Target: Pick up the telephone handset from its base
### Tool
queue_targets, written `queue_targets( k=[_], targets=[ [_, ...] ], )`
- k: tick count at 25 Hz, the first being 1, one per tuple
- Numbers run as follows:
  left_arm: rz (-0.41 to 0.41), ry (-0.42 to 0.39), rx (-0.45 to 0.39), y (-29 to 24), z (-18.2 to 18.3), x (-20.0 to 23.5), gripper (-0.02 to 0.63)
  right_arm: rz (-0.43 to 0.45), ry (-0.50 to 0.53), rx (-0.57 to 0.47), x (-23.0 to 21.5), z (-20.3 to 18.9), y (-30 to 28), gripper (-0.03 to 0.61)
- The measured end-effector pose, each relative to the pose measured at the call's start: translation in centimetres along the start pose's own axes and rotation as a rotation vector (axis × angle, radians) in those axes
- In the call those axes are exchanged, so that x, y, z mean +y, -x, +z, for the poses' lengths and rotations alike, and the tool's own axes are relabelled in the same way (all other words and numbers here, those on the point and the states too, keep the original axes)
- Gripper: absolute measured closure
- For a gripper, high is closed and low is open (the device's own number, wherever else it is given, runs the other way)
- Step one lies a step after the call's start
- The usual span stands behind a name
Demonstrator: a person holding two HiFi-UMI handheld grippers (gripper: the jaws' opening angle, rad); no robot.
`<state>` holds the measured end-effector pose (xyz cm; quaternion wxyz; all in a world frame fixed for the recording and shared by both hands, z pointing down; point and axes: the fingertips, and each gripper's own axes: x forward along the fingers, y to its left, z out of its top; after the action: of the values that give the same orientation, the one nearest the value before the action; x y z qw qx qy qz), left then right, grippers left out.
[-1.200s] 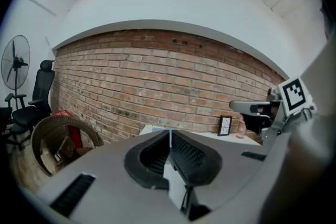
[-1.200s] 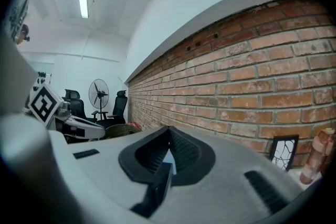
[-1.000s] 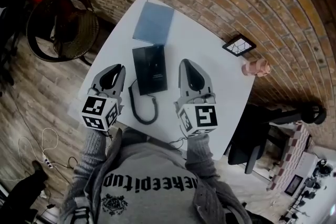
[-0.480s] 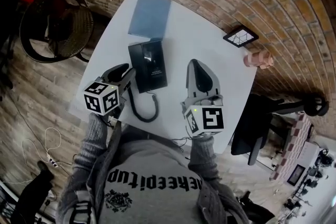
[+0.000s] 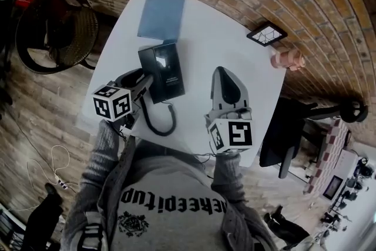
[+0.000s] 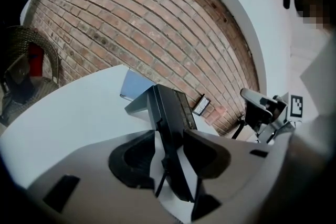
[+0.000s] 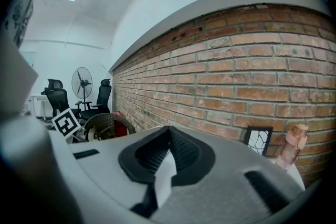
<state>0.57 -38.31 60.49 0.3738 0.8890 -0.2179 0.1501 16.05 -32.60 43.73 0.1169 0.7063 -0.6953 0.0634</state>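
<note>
R gripper point(image 7: 168, 131) jaws together, empty

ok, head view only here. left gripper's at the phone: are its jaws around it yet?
Observer: Left gripper view: the left gripper has its jaws opening, with the near end of the phone between them.
Operator: touching it?
Observer: Not that I can see; white table shows either side of it.
Operator: right one?
Observer: Right gripper view: the right gripper is shut, nothing between the jaws.
</note>
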Motion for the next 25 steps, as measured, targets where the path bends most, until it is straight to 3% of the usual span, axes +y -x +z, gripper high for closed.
queue_targets(
  k=[13, 21, 25],
  targets=[
    [-0.024, 0.005, 0.044, -1.0, -1.0, -1.1, 0.468, 0.005, 0.013, -0.001, 0.4, 0.2, 0.1, 0.572],
    [0.004, 0.128, 0.064, -0.3, -0.7, -1.0, 0.522, -0.003, 0.022, -0.012, 0.1, 0.4, 1.0, 0.572],
    [-0.029, 0.119, 0.046, 0.1, -0.4, -1.9, 0.531, -0.002, 0.025, -0.02, 0.1, 0.7, 1.3, 0.573]
  ],
)
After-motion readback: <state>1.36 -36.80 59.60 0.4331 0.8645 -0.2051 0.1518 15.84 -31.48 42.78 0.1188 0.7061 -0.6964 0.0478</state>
